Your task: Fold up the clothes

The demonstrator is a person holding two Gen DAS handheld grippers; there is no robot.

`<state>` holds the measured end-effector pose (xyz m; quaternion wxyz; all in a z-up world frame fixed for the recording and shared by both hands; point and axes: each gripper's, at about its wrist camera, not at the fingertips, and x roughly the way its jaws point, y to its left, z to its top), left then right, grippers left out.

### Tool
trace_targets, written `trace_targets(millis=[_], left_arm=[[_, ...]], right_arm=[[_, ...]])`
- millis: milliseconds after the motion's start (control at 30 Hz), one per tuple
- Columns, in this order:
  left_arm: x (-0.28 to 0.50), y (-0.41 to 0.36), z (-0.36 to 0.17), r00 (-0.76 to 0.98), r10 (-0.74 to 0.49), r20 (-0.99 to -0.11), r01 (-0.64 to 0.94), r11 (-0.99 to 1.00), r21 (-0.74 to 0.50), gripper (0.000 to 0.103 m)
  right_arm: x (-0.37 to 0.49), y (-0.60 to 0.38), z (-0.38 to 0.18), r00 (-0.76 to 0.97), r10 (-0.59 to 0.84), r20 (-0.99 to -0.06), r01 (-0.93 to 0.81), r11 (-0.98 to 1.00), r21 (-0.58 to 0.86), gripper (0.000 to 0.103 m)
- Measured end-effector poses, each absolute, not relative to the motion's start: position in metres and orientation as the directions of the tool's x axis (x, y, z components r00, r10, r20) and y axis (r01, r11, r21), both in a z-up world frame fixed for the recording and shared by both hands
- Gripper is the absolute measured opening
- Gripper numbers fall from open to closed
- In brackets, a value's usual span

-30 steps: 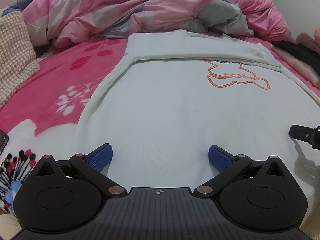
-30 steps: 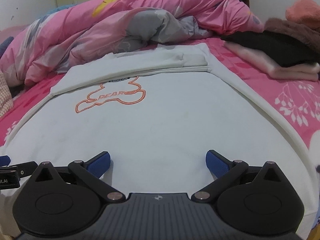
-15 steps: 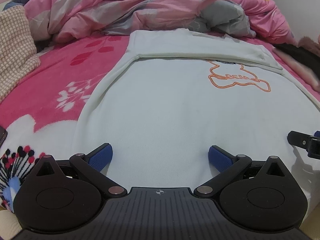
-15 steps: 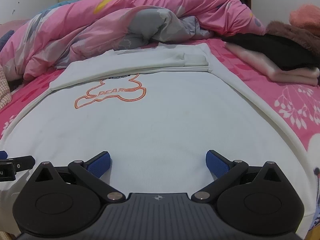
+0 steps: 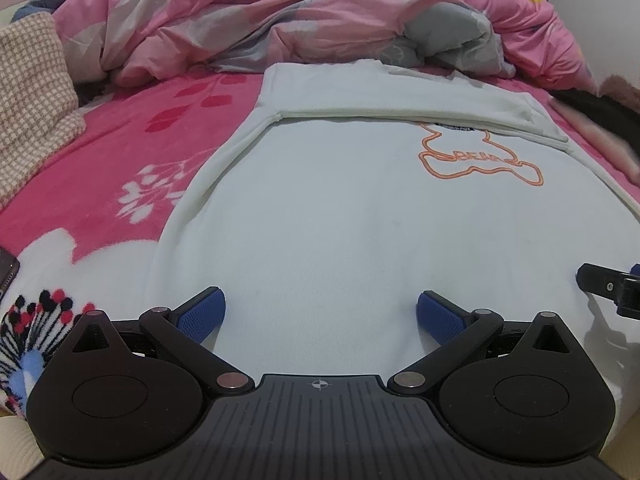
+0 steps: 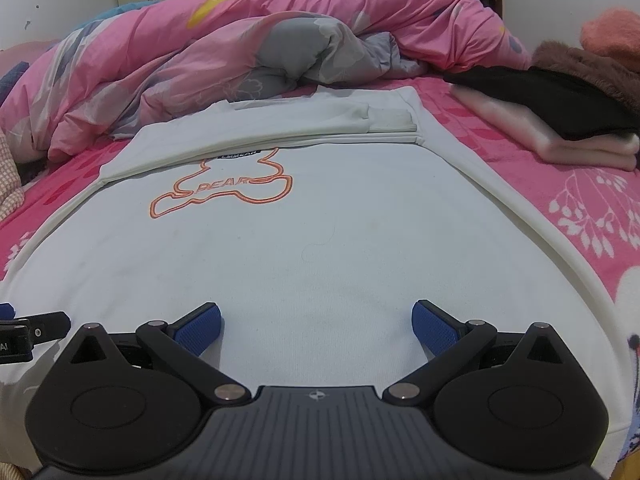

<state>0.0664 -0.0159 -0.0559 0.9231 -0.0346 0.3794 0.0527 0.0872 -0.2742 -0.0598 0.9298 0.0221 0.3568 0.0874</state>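
The shirt [image 5: 360, 232] lies flat on the bed [image 5: 120, 168], sleeves folded across its far end. Left gripper [image 5: 320, 314] and right gripper [image 6: 316, 322] hover side by side over its near hem, fingers spread wide, holding nothing — likely lining up to pinch the hem.

Soft, even indoor light, slightly dim, faint shadow beneath the right gripper [image 5: 612, 292] on the white shirt [image 5: 360, 240], strong fisheye curvature, dark vignetted corners, right edge blurred in left wrist view.
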Motion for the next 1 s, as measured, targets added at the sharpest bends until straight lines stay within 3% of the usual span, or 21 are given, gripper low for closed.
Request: trace_targets(millis=[300, 567, 1000], left_arm=[[0.053, -0.034, -0.038, 0.781, 0.047, -0.623, -0.065, 0.998, -0.005, 0.103], [0.055, -0.042, -0.055, 0.741, 0.037, -0.67, -0.047, 0.999, 0.004, 0.103], [0.053, -0.038, -0.059, 0.743, 0.027, -0.669, -0.062, 0.998, -0.028, 0.103]], right_arm=[[0.086, -0.274, -0.06, 0.73, 0.181, -0.659, -0.148, 0.983, 0.106, 0.103], [0.086, -0.275, -0.06, 0.729, 0.19, -0.657, -0.151, 0.982, 0.116, 0.103], [0.086, -0.29, -0.058, 0.731, 0.251, -0.634, -0.152, 0.967, 0.207, 0.103]])
